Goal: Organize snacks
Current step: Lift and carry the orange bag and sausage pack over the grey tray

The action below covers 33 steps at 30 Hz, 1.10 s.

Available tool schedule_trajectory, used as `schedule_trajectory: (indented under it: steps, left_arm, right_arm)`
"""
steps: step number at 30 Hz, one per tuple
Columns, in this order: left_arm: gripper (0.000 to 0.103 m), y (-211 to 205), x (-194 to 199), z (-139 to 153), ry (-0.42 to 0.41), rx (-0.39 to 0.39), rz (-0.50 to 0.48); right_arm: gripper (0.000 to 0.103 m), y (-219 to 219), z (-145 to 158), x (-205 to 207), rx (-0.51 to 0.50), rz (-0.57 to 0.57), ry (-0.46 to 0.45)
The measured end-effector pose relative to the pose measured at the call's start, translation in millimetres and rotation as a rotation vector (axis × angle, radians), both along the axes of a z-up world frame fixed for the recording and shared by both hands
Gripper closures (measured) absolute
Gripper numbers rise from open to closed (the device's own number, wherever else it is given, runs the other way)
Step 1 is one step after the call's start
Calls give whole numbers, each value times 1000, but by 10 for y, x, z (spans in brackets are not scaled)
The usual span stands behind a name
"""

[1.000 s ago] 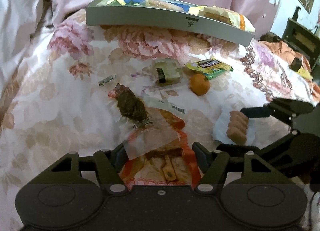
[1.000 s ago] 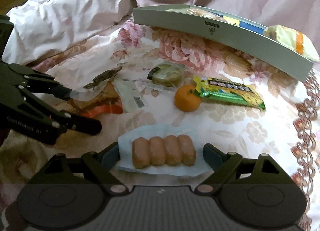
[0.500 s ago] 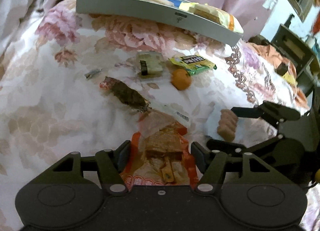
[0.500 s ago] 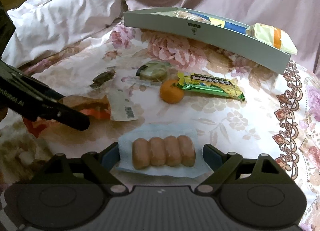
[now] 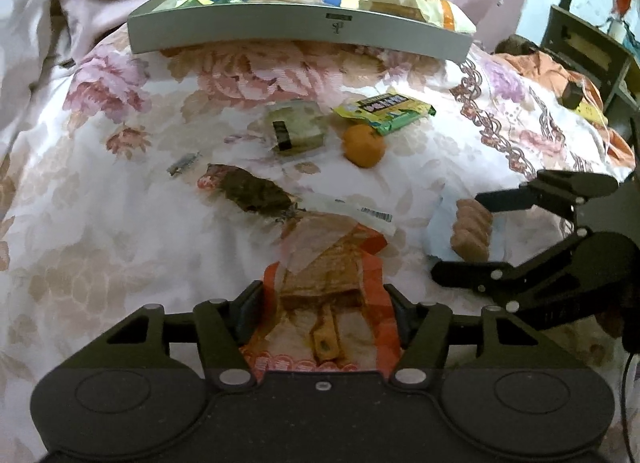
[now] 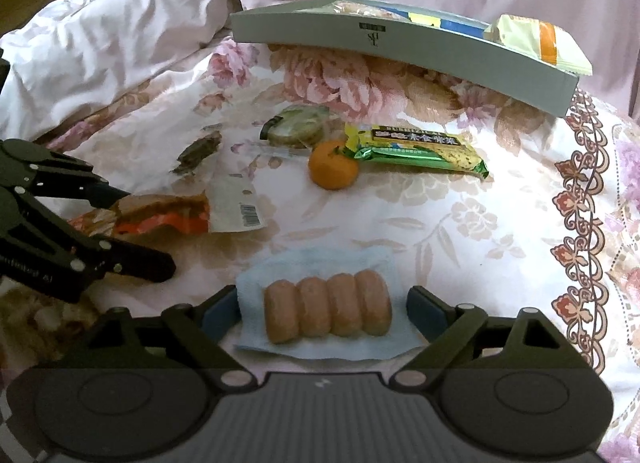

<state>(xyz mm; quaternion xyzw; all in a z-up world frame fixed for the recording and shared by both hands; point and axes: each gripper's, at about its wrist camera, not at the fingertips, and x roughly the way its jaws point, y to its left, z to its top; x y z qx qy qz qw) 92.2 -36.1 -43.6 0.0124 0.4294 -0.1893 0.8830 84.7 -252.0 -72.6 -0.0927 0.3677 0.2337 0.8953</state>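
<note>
Fingers of the left gripper (image 5: 326, 313) have just been closing and now press on both sides of an orange snack packet (image 5: 332, 303), its clear end reaching forward between them. Beside it, the right gripper (image 6: 322, 309) stands wide, its blue pads on either side of a pale-blue wrapped pack of four small rolls (image 6: 328, 313) and clear of its edges. Beyond the packet lie a dark snack in clear wrap (image 5: 252, 193), a greenish round cake (image 5: 298, 129), a mandarin (image 5: 363, 145) and a green-and-yellow bar (image 5: 386, 111), the mandarin touching the bar's near end. Farthest back on the floral bedspread (image 5: 120, 243) sits a long grey box (image 5: 300, 31) with several packets in it.
</note>
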Motion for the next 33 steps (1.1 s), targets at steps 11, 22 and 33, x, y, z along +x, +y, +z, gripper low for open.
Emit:
schedule_trajectory:
  steps: [11, 22, 33]
  left_arm:
    - [41, 38, -9, 14, 37, -157, 12]
    - [41, 33, -39, 32, 56, -246, 7]
    - [41, 20, -82, 89, 49, -339, -3]
  right_arm:
    - [17, 64, 38, -153, -44, 41, -84]
    - [16, -51, 150, -190, -35, -12, -167]
    - [16, -210, 268, -182, -25, -73, -225]
